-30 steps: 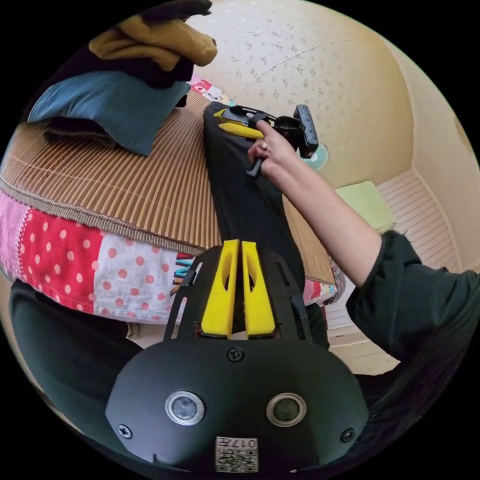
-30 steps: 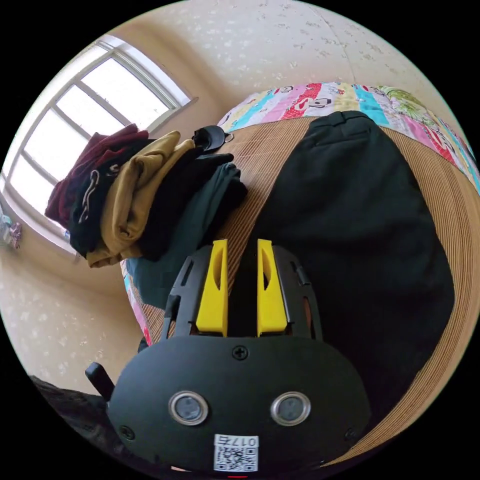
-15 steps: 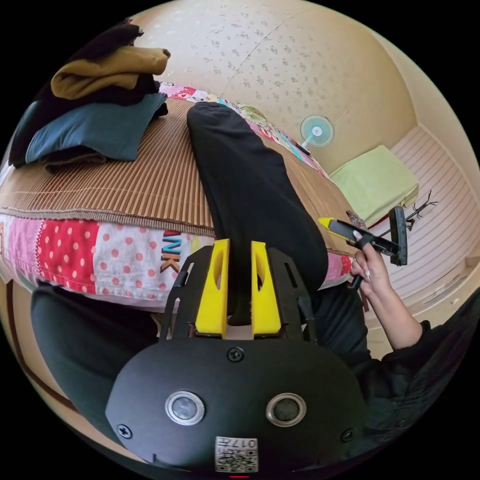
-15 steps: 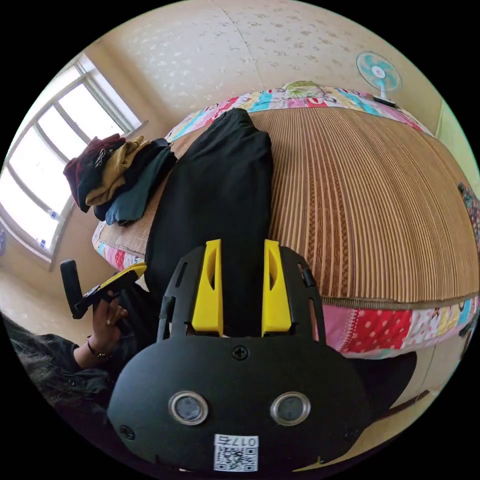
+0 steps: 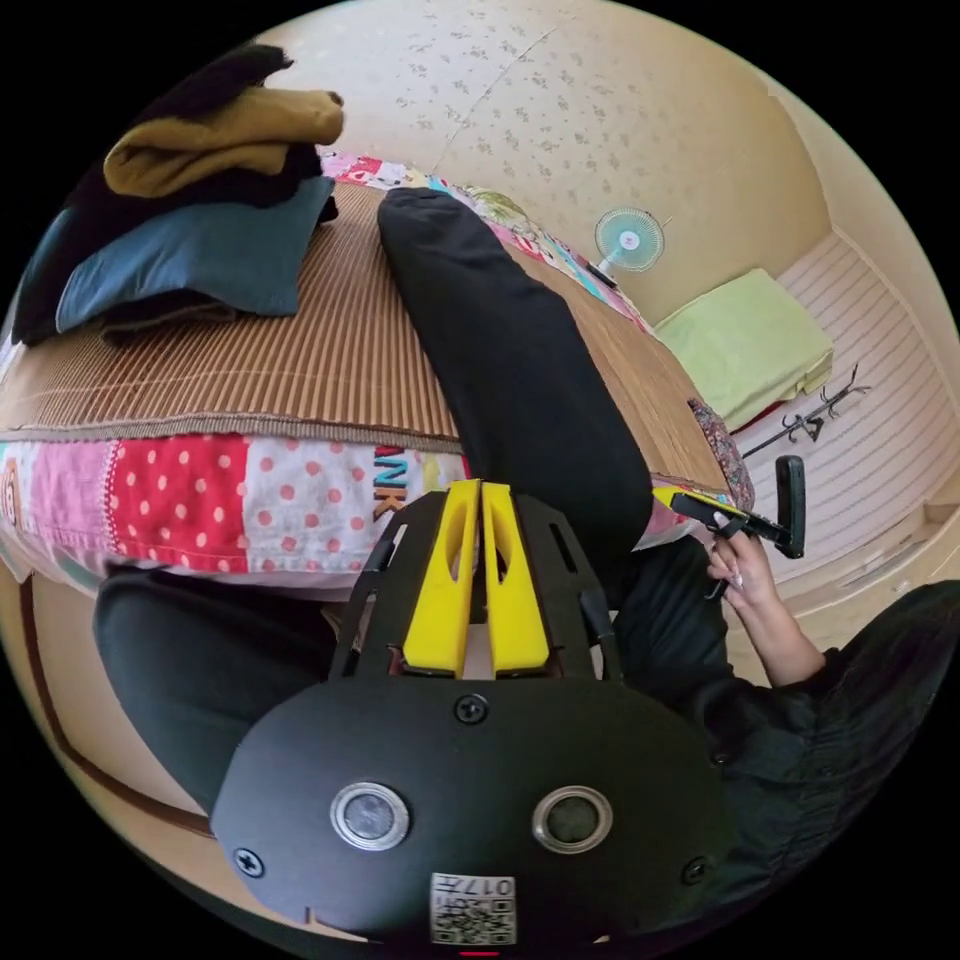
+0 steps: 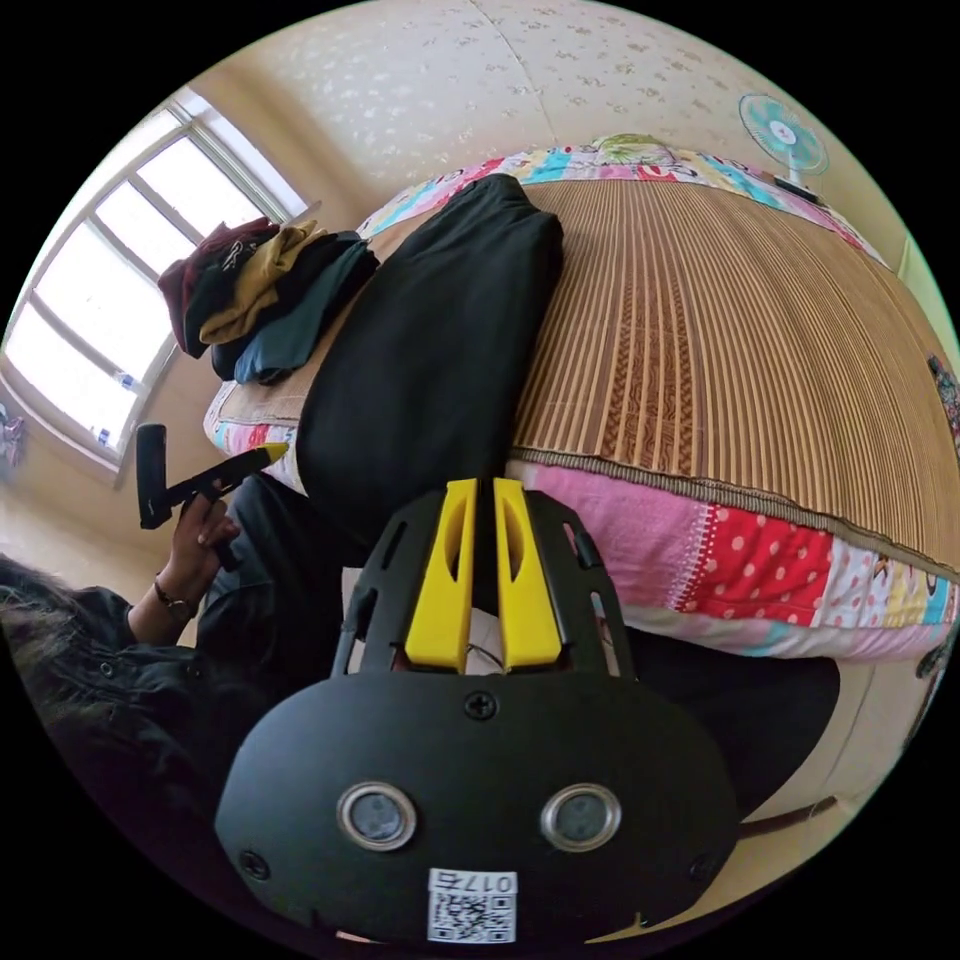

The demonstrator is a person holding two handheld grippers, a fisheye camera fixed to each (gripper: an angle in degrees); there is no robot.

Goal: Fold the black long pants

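lying lengthwise on the bed's woven mat (image 6: pixel 700 330), the black long pants (image 5: pixel 510 350) form one long, smooth, dark strip from the upper middle of the left gripper view down to the bed's near edge, where the cloth drops over the patchwork quilt (image 5: pixel 200 500) toward the lower centre. in the right gripper view they sit left of centre, with a wide stretch of bare mat to their right.

the left gripper (image 5: pixel 482 490) has its yellow jaws almost together at the pants' overhanging end; whether they pinch cloth cannot be told. the right gripper (image 6: pixel 484 487) shows its jaws nearly closed too, a thin gap between them, just below the quilt edge, with the same doubt.

letters on the quilt are partly hidden and unreadable.

a pile of folded clothes (image 5: pixel 190 220) sits at upper left, apart from the pants. a fan (image 5: pixel 628 240) stands by the wall at upper right.
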